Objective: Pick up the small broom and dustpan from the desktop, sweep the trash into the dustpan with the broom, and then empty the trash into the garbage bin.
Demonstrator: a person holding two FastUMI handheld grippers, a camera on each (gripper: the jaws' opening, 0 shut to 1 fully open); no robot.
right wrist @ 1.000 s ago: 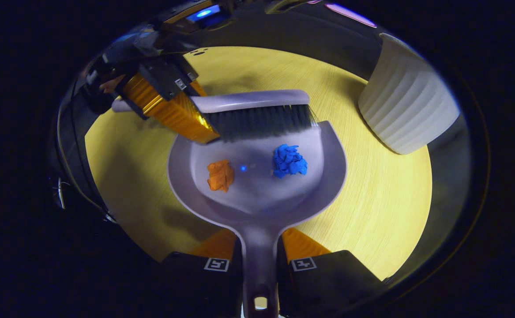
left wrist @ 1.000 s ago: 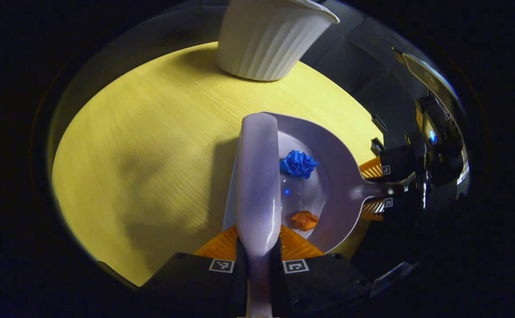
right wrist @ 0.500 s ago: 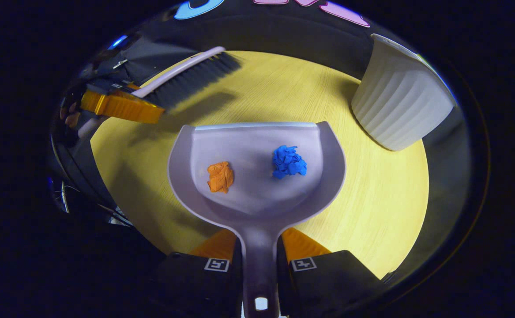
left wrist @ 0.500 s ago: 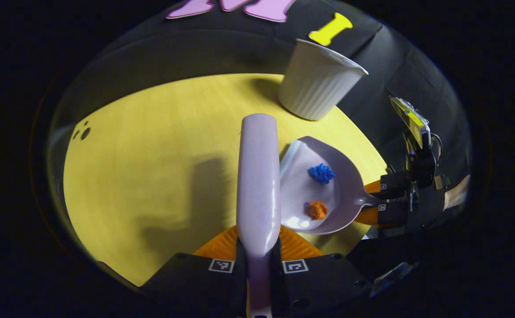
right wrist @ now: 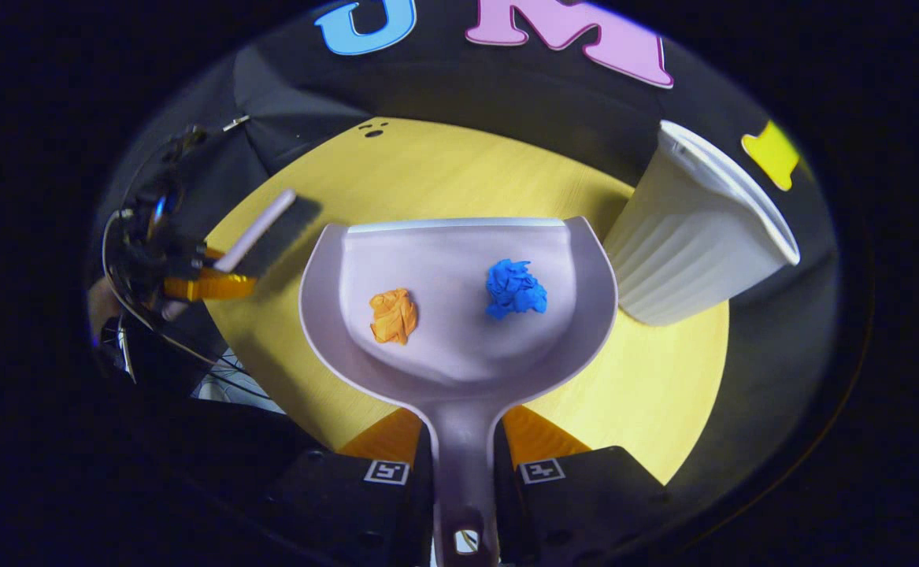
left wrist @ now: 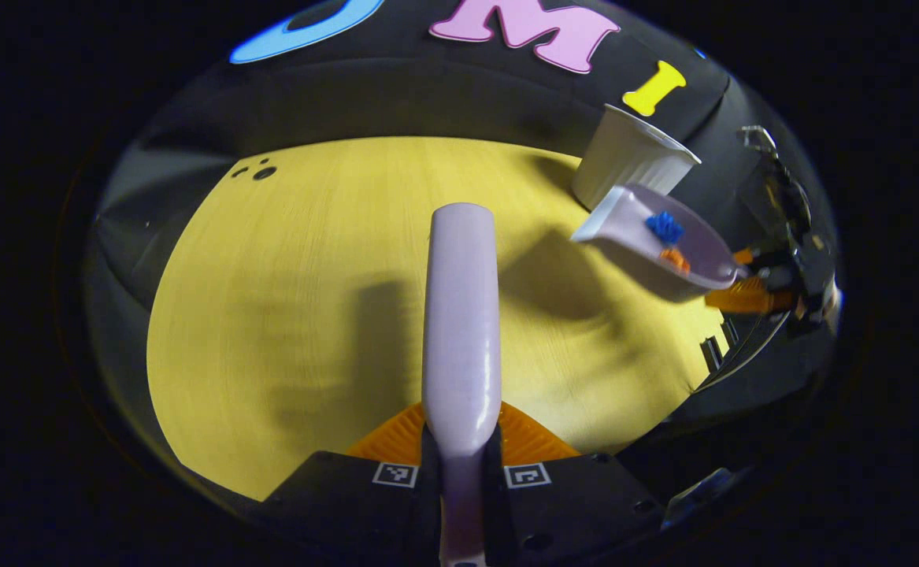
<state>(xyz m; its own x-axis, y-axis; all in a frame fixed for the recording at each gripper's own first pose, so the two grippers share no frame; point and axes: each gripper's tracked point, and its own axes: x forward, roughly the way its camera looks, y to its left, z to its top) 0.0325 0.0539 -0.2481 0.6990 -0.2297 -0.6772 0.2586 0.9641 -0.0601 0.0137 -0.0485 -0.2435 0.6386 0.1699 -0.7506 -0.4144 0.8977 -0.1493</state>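
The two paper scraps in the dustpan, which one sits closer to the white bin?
The blue scrap. It lies on the dustpan's bin side; the orange scrap sits on the far side.

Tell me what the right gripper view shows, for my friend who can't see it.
The right gripper holds a dustpan above the yellow table, carrying an orange scrap and a blue scrap. A white bin stands just right.

Yellow wooden table (left wrist: 286, 276), white bin (right wrist: 687, 248)
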